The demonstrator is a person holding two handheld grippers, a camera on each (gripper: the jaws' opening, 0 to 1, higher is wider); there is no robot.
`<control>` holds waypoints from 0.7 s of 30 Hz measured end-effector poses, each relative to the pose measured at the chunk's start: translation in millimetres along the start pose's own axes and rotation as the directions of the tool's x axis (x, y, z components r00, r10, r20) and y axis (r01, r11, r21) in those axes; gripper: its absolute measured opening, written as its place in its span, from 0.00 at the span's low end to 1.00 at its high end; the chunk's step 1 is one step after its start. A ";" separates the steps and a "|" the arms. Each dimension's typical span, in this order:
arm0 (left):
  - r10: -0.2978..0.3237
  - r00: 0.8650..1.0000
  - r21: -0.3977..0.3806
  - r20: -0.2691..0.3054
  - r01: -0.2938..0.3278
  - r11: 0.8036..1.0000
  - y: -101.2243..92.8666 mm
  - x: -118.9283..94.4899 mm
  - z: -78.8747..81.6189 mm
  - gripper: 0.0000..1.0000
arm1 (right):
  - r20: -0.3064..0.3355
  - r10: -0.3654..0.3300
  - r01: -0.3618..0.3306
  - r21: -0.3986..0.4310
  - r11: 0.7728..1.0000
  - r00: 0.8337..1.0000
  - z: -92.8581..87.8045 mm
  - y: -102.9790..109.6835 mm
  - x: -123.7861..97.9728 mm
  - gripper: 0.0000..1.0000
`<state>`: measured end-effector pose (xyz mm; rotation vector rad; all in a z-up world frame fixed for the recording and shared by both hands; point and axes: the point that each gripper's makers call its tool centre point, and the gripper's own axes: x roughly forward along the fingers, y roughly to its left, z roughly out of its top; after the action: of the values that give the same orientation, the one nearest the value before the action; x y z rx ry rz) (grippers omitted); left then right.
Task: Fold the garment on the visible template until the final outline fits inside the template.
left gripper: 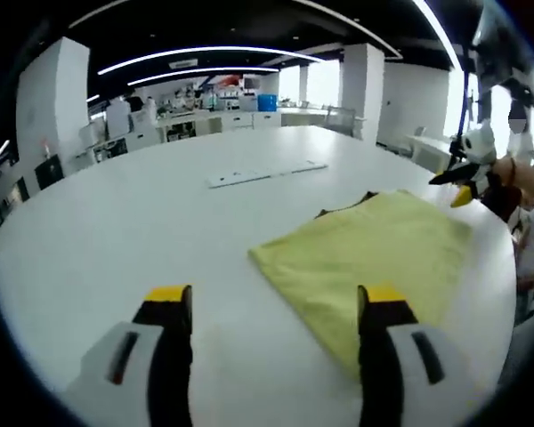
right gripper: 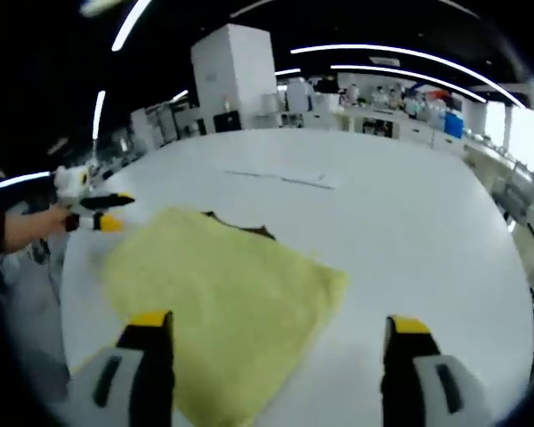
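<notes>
between and ahead of the wide-open, empty left tongs (left gripper: pixel 278 307) the folded yellow garment (left gripper: pixel 374 249) is laid flat on the white tabletop (left gripper: pixel 116 222); the right tongs (right gripper: pixel 280 334), equally spread and empty, are held over its near edge, seemingly for checking.

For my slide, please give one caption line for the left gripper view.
Open left tongs hover over the white table, near the folded yellow garment; right tongs beyond it.

1 yellow garment (left gripper: pixel 371 252), 2 grippers (left gripper: pixel 276 307)
</notes>
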<state>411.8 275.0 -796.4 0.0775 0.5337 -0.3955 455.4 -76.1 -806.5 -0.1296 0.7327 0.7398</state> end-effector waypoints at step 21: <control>-0.145 0.988 -0.073 -0.058 0.141 0.987 -50.0 -38.8 -58.8 0.25 | 0.022 0.031 -0.031 0.008 0.999 0.999 -34.9 28.4 -43.4 0.87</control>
<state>333.7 252.5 -825.7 -0.0154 0.6165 -0.5156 395.2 -92.0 -800.4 -0.1023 0.7184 0.7663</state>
